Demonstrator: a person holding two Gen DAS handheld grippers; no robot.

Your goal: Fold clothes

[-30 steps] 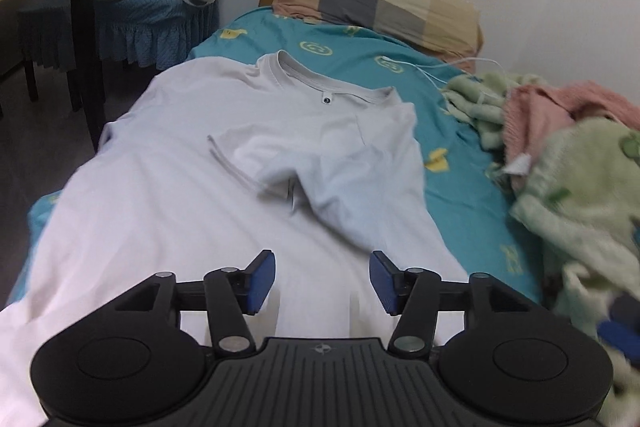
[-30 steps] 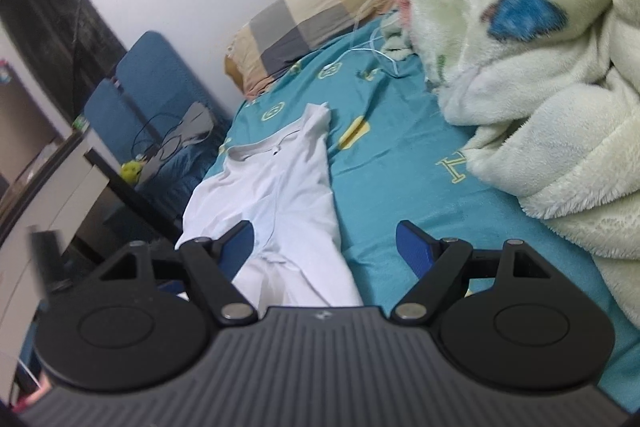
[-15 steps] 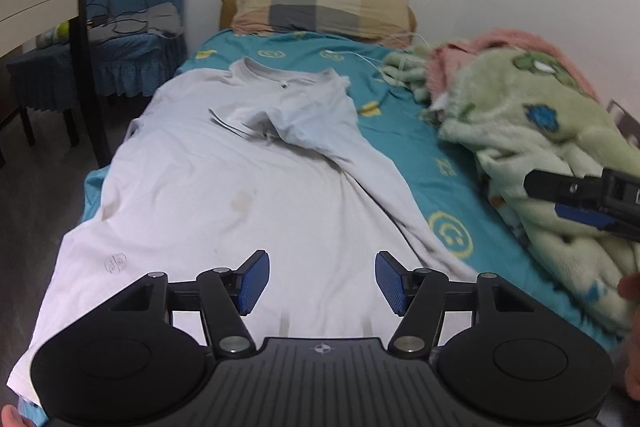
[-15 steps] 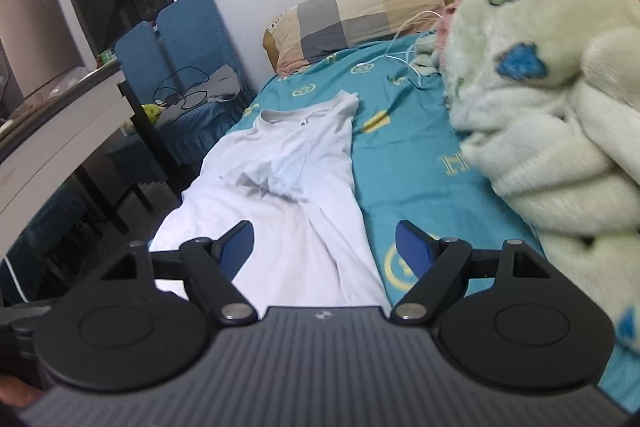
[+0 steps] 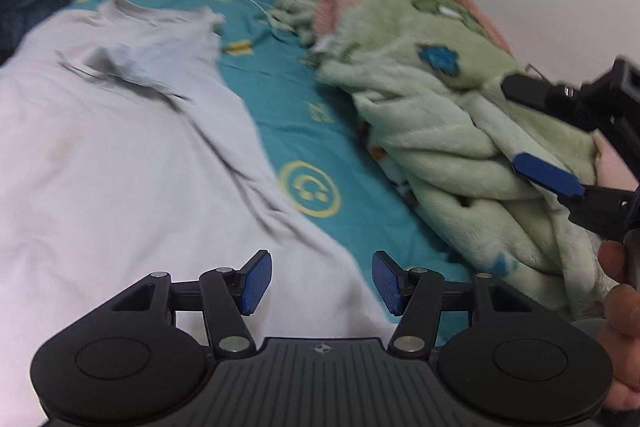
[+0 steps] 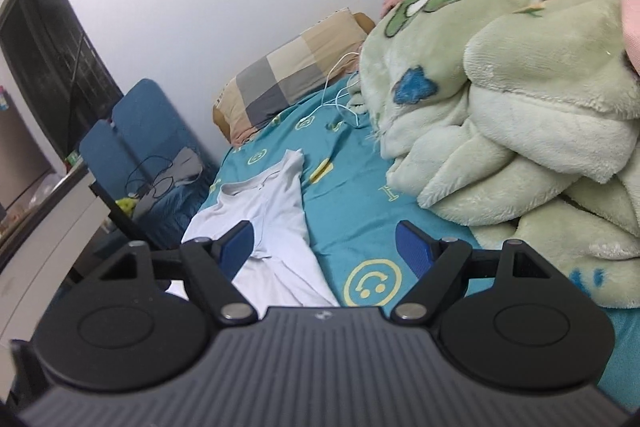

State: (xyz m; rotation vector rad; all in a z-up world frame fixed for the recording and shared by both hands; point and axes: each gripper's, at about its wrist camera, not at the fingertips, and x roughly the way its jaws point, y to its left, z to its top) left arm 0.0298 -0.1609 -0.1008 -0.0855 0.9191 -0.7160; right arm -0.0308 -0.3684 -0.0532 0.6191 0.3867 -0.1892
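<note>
The left gripper [image 5: 321,282] and right gripper [image 6: 325,247] share a build: black ribbed bodies, round side discs, silver pivot screws, and fingers tipped with ridged blue pads [image 5: 253,282].

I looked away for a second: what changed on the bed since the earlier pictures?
Both tools pulled back toward the foot of the bed. The left tool, jaws closing on nothing, now overlooks the white T-shirt; the right tool entered its view. Neither holds anything. Shirt, green blanket and pillow stayed put.
</note>
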